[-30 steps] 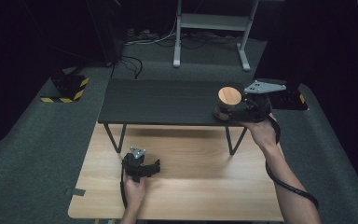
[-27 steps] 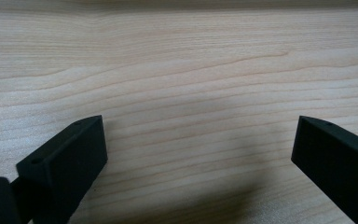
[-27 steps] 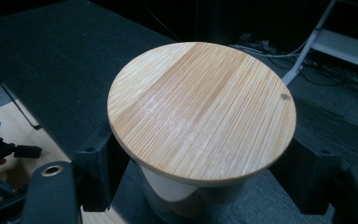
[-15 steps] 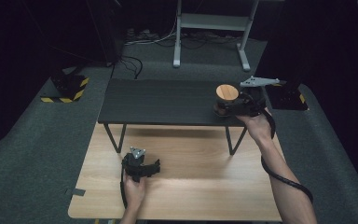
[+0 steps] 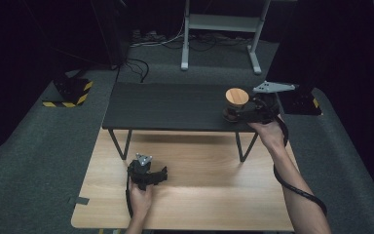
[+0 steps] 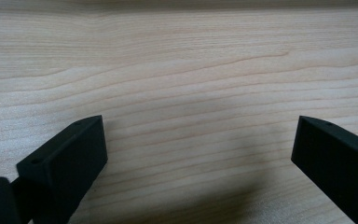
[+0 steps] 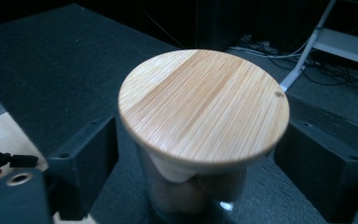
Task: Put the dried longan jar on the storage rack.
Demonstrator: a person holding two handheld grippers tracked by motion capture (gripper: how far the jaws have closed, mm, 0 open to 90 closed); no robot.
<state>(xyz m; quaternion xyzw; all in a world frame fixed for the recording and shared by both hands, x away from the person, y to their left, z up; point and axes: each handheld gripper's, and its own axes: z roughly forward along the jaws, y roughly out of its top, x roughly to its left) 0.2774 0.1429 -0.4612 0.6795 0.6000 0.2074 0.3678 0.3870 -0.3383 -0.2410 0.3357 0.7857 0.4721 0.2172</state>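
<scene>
A: Where does the jar (image 5: pixel 235 103) stand, relative to the dark shelf (image 5: pixel 165 106)?

B: At the shelf's right end, near its front edge. Left of the jar, the shelf top is bare, leaving open room along its length.

A: State of the right gripper (image 5: pixel 233 115)?

B: Its jaws have just been opening. They stand on either side of the glass body, and a gap shows at each side in the right gripper view, so no grip.

A: And the left gripper (image 5: pixel 161 174)?

B: Jaws wide, nothing between them, resting on the light wooden table (image 5: pixel 214 195) in front of the shelf.

A: Count and contents?

B: One jar, one round bamboo lid (image 7: pixel 204 107) seated on it. Brownish rounded pieces are inside; their kind cannot be told.
</scene>
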